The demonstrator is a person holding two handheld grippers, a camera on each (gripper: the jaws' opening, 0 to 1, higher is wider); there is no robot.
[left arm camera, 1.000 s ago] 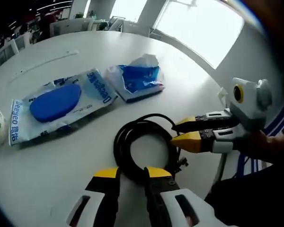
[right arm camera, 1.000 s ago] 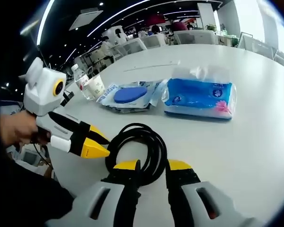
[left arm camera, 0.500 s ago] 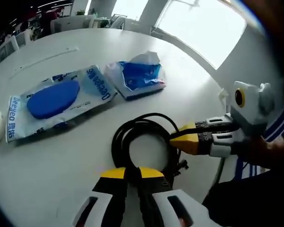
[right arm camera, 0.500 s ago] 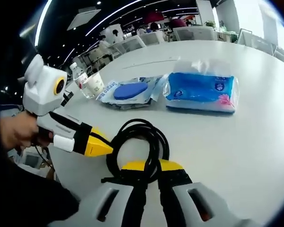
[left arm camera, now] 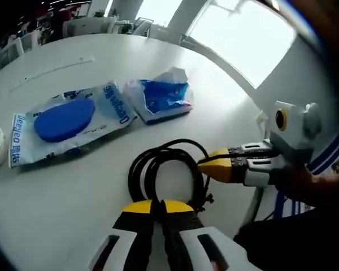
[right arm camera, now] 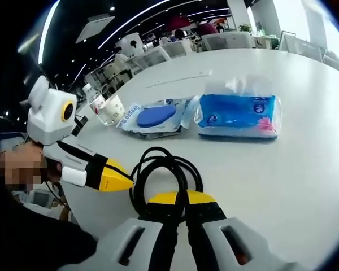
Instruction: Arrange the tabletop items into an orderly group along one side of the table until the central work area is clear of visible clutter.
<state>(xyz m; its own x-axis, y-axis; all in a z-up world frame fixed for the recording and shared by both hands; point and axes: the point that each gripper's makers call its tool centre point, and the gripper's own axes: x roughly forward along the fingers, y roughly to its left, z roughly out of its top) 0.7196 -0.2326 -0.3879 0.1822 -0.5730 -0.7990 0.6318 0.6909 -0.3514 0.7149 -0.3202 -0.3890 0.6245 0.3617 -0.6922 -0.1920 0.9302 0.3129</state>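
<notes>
White table (left arm camera: 56, 192) – cable coil (left arm camera: 166, 169), two packs (left arm camera: 68, 121)

We take the cable coil (left arm camera: 166, 175) as our landmark: it lies on the table (left arm camera: 56, 197) close to the near edge, with the left gripper (left arm camera: 157, 207) closed on its near side and the right gripper (left arm camera: 206, 165) closed on its right side. Beyond the coil in the left gripper view we find the wipes pack (left arm camera: 65, 121) to the left and the tissue pack (left arm camera: 161, 99) beside it, further right. Far left of the coil, past the wipes, we see a bottle (right arm camera: 93, 96) and a cup (right arm camera: 114, 106).
</notes>
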